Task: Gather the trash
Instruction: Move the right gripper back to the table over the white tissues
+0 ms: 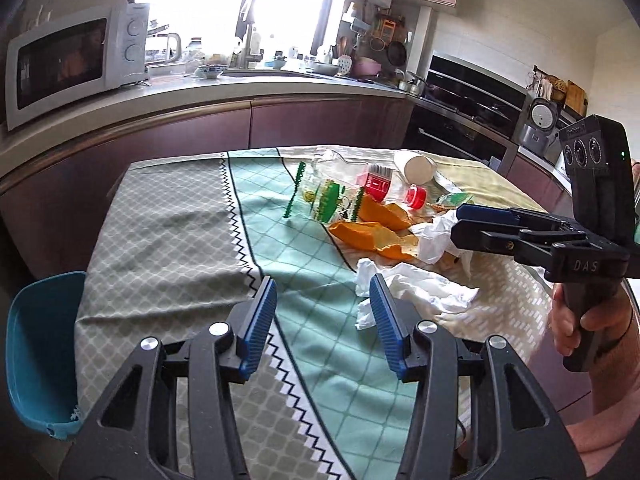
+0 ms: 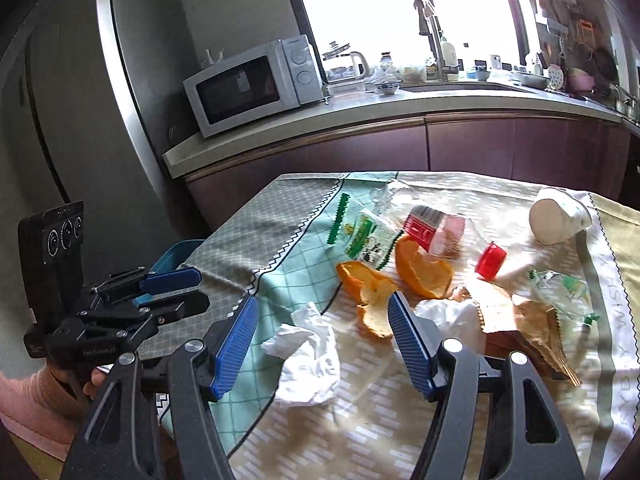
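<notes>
Trash lies on the clothed table (image 1: 168, 216): crumpled white tissues (image 1: 416, 288) (image 2: 308, 364), orange peels (image 1: 372, 236) (image 2: 420, 268), a clear bottle with a red label (image 1: 376, 184) (image 2: 424, 228), a red cap (image 1: 416, 196) (image 2: 490, 260), a white paper cup (image 1: 418, 168) (image 2: 558, 216), a green printed wrapper (image 1: 328, 200) (image 2: 368, 236) and brown paper (image 2: 516, 320). My left gripper (image 1: 323, 308) (image 2: 176, 290) is open and empty, above the table left of the tissue. My right gripper (image 2: 322, 320) (image 1: 464, 222) is open and empty, over the tissues.
A teal bin (image 1: 40, 352) (image 2: 176, 256) stands at the table's left edge. A curved kitchen counter (image 1: 240, 92) with a microwave (image 1: 72, 60), sink and dishes runs behind. An oven (image 1: 472, 100) is at back right. A grey fridge (image 2: 100, 80) stands at left.
</notes>
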### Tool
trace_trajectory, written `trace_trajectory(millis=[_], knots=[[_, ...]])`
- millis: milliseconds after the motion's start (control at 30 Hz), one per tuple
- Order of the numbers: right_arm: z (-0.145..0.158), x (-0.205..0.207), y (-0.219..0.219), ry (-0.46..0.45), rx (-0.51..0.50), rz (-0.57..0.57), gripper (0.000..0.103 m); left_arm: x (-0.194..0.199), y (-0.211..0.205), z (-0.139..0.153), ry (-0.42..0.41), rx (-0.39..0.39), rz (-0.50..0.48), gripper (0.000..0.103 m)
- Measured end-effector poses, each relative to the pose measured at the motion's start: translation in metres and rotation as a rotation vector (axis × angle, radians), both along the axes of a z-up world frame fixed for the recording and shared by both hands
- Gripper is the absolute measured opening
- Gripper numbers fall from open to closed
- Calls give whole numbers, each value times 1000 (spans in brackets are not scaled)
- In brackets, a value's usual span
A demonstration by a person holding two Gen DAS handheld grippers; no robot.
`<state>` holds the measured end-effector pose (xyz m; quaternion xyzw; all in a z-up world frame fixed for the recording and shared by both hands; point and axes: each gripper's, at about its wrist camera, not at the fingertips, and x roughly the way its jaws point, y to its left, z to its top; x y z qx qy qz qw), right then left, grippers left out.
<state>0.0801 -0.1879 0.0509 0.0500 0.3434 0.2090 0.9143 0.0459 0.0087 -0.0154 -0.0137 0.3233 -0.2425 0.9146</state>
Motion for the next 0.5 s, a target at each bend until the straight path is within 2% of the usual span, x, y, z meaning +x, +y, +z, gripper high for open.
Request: trace_trajectory(millis=[100,500], knots=[[-2,0,-12,-2,6,-29,65,4,-13,-4,12,-3,-13,48],[2,4,-58,-20,38,-149,65,25,-23,-6,31,9,-7,47]])
